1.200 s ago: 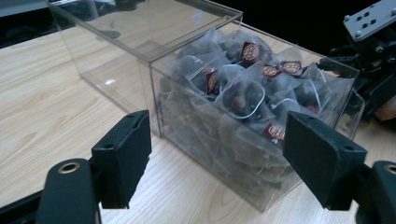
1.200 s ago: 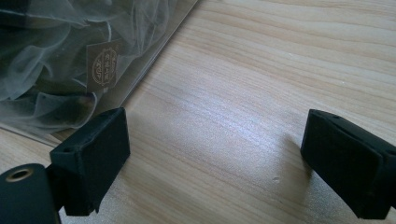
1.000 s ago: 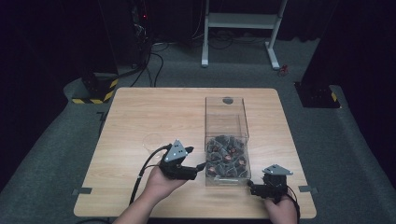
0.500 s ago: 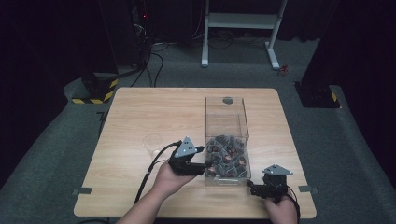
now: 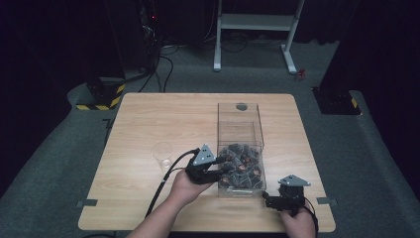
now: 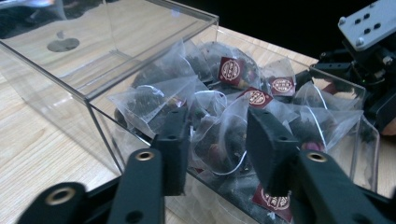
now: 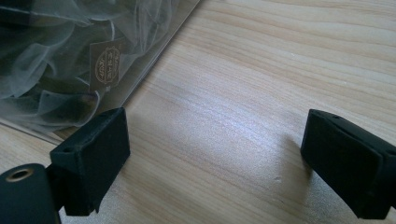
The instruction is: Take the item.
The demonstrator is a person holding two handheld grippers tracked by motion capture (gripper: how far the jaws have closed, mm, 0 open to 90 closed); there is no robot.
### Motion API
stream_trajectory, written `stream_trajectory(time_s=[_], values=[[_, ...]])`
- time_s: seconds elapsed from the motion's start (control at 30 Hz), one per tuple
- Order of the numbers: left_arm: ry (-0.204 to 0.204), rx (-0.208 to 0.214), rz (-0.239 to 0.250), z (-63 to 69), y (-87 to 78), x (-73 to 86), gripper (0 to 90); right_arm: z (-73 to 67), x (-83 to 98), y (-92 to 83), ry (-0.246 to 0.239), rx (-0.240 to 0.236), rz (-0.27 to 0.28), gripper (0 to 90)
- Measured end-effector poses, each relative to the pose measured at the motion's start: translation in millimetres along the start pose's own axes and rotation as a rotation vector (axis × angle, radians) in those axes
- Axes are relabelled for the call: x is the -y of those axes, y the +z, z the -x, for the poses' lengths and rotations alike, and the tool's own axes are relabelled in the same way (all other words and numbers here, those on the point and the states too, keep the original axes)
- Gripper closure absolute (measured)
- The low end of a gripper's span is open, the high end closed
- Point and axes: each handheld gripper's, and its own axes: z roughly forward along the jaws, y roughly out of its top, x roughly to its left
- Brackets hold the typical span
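Wooden table (image 5: 148, 119) on grey carpet, dark room behind. Item: clear box (image 5: 241, 130), long axis running away from the person, near end heaped with pyramid tea bags (image 6: 219, 135). Left gripper (image 5: 223, 171) at the box's left wall, nearer hand; fingers (image 6: 175, 140) have just been closing, one tea bag between them, pads not visibly pressing. Right gripper (image 5: 267, 198) rests off the box's near right corner, fingers spread over bare wood. Clear cup (image 5: 162, 151) stands left, apart.
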Motion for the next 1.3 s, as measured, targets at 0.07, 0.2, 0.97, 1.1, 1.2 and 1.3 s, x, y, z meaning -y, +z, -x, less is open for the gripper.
stream_trajectory(time_s=[0.07, 0.2, 0.97, 1.1, 1.2, 1.3], values=[[0.004, 0.001, 0.0, 0.9, 0.9, 0.5, 67.0, 0.0, 0.0, -0.1, 0.0, -0.001, 0.0, 7.8], [0.004, 0.001, 0.0, 2.0, 1.0, 0.6, 74.5, 0.0, 0.0, 0.0, 0.0, -0.001, 0.0, 7.8], [-0.02, 0.014, 0.071, 3.2, -6.8, 7.3, 90.0, -0.1, 0.0, -0.1, 0.0, -0.002, 0.0, 7.8], [-0.028, 0.014, 0.078, 3.0, -7.4, 7.3, 90.0, -0.1, 0.0, -0.1, 0.0, -0.002, 0.0, 7.8], [-0.035, 0.019, 0.085, 2.4, -7.8, 7.3, 90.0, -0.1, 0.0, 0.0, 0.0, -0.002, 0.0, 7.8], [-0.043, 0.017, 0.092, 2.0, -8.5, 7.0, 90.0, -0.1, 0.0, 0.0, -0.001, -0.001, 0.0, 7.8]])
